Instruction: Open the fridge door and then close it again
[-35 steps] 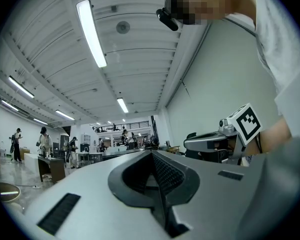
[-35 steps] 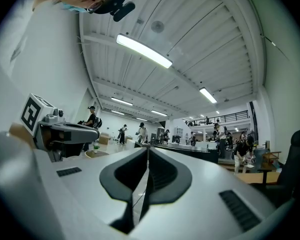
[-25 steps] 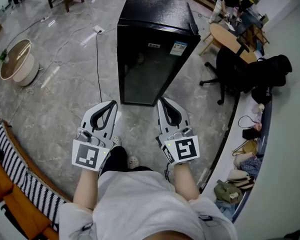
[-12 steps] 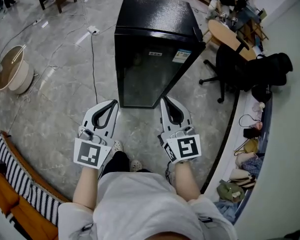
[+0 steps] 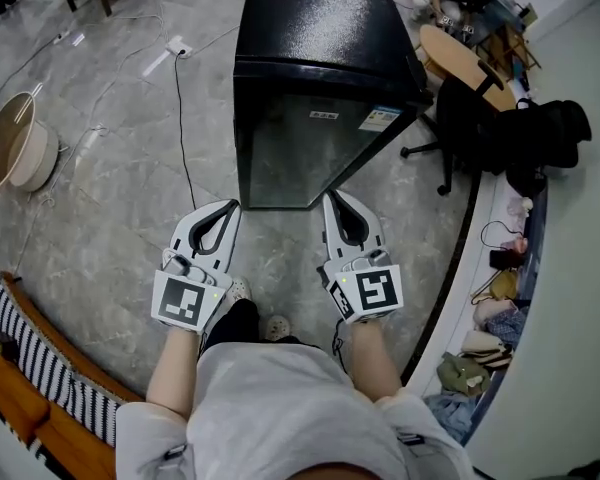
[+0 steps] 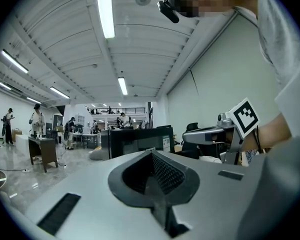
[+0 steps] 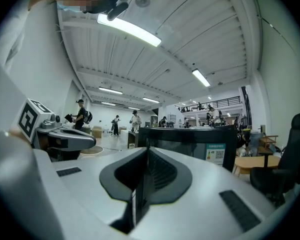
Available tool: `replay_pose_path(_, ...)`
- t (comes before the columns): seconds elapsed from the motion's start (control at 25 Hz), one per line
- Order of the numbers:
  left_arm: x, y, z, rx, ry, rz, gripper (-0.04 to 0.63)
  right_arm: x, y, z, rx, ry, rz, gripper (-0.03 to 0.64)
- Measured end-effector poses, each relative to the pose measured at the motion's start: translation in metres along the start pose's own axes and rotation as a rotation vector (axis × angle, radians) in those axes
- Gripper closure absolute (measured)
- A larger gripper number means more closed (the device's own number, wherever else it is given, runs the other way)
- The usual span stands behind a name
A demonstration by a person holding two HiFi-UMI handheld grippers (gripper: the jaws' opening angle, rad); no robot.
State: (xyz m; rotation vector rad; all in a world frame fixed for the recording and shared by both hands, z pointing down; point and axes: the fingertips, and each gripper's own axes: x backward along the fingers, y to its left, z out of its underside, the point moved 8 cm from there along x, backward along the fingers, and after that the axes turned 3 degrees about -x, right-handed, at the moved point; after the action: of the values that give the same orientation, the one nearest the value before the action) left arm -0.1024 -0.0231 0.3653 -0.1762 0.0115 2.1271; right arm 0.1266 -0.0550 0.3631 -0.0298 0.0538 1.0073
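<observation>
A black mini fridge (image 5: 320,38) stands on the grey floor with its door (image 5: 315,158) closed, facing me. My left gripper (image 5: 233,205) and right gripper (image 5: 329,197) are held side by side just short of the door's lower edge, touching nothing. Both are shut with nothing between the jaws. In the left gripper view the fridge (image 6: 135,141) shows beyond the closed tips of the left gripper (image 6: 151,152). In the right gripper view the fridge (image 7: 190,143) fills the space past the right gripper (image 7: 147,149), with a label on its door.
A black office chair (image 5: 460,118) and a round wooden table (image 5: 460,63) stand right of the fridge. A cable (image 5: 180,108) runs along the floor on its left, and a round basket (image 5: 5,153) lies farther left. A curved ledge with bags (image 5: 490,308) borders the right. People stand in the background.
The fridge has come nearer and looms larger in the head view. Both grippers travelled forward together toward its door and stayed shut.
</observation>
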Motion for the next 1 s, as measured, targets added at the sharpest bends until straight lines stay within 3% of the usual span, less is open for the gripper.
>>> replay_pose_path(0.32,-0.028,0.029,0.033,0.039,0.052,0.014,0.581,-0.032,-0.001,0.021,-0.045,0.043,0.014,0.592)
replay_pose_path(0.48,-0.048,0.049,0.056,0.002,0.034,0.026,0.581,-0.044,-0.001,0.026,-0.041,0.06,0.019,0.592)
replay_pose_path(0.68,-0.075,0.08,0.082,0.007,0.095,0.039,0.577,-0.053,-0.001,0.03,-0.036,0.08,0.033,0.592)
replay_pose_path(0.8,-0.094,0.095,0.096,0.02,0.139,0.067,0.515,-0.057,-0.002,0.034,-0.035,0.094,0.045,0.592)
replay_pose_path(1.0,-0.124,0.11,0.116,0.009,0.199,0.111,0.486,-0.063,-0.002,0.042,-0.036,0.11,0.067,0.592)
